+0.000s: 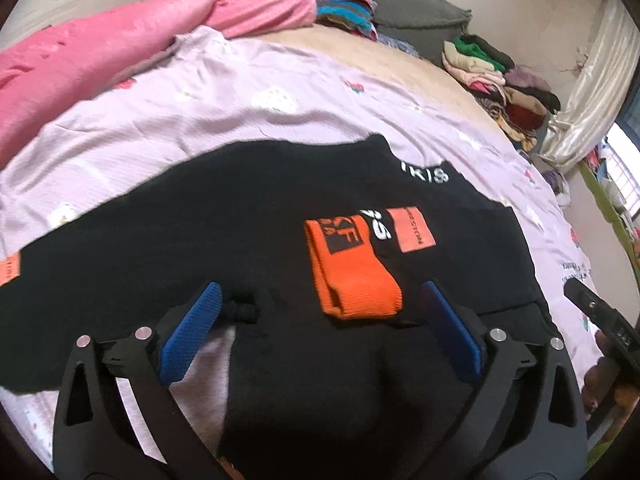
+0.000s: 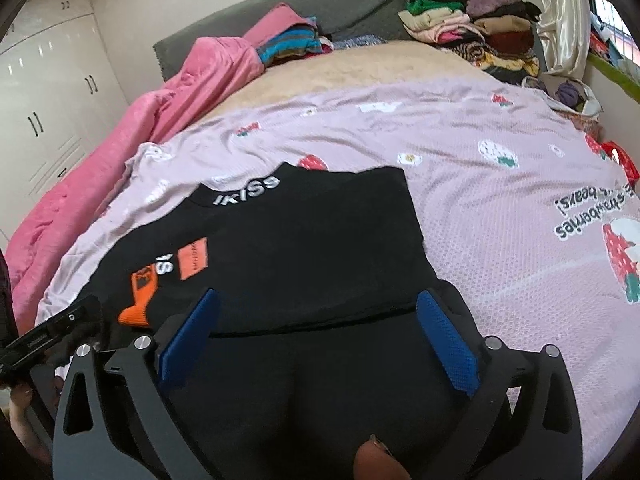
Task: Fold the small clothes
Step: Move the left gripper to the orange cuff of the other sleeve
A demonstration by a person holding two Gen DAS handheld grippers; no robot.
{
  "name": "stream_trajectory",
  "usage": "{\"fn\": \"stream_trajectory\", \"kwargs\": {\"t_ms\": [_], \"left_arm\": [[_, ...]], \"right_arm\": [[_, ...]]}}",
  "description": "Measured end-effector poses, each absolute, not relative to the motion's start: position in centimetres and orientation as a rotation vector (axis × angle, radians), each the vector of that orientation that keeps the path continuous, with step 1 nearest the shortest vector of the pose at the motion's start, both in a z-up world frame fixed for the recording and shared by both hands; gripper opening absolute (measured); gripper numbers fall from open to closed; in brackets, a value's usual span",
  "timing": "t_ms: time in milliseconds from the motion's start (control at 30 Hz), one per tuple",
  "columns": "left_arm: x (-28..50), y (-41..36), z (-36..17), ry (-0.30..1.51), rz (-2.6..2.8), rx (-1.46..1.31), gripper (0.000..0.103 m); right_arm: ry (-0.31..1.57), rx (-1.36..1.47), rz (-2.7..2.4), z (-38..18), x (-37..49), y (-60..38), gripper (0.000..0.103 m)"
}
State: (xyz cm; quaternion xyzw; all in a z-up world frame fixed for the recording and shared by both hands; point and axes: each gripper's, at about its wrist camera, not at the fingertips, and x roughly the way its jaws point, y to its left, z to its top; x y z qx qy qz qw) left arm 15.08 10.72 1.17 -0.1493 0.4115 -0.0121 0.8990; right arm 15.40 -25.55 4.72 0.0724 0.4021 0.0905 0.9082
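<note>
A black garment with white lettering at its collar lies spread on a lilac strawberry-print sheet. Its orange cuff is folded onto the chest beside an orange patch. My left gripper hovers open over the garment's near edge, the orange cuff just ahead and inside its right finger, nothing pinched. My right gripper is open above the garment's near right part, the blue pads wide apart and empty. Each gripper's body shows at the edge of the other view.
A pink blanket is bunched along the left of the bed. Stacks of folded clothes sit at the far right by a curtain. A grey headboard and white wardrobe doors stand beyond.
</note>
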Motion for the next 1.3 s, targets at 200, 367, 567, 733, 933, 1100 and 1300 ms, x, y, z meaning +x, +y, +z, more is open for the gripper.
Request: {"fn": "stream_trajectory", "kwargs": {"t_ms": [200, 367, 567, 733, 933, 1100, 1300], "left_arm": [[13.3, 12.2, 2.4, 0.805, 0.001, -0.351, 0.093], [11.7, 13.8, 2.6, 0.796, 0.039, -0.373, 0.093], [9.7, 16.0, 2.8, 0.783, 0.078, -0.41, 0.093], [7.8, 17.9, 2.6, 0.782, 0.107, -0.447, 0.093], [5.8, 20.2, 2.5, 0.777, 0.155, -0.462, 0.093], [4.0, 22.3, 2.0, 0.775, 0.197, -0.491, 0.093], [2.4, 24.6, 1.6, 0.774, 0.233, -0.524, 0.093]], "right_arm": [[0.788, 0.124, 0.213, 6.6, 14.0, -23.9, 0.098], [0.764, 0.099, 0.256, 7.7, 13.0, -21.6, 0.098], [0.745, 0.047, 0.326, 8.6, 11.7, -17.7, 0.098], [0.743, 0.013, 0.379, 8.8, 10.9, -14.7, 0.099], [0.75, -0.018, 0.437, 8.7, 9.9, -11.5, 0.099], [0.758, -0.054, 0.481, 8.5, 9.1, -9.1, 0.099], [0.765, -0.085, 0.527, 8.4, 8.2, -6.6, 0.099]]}}
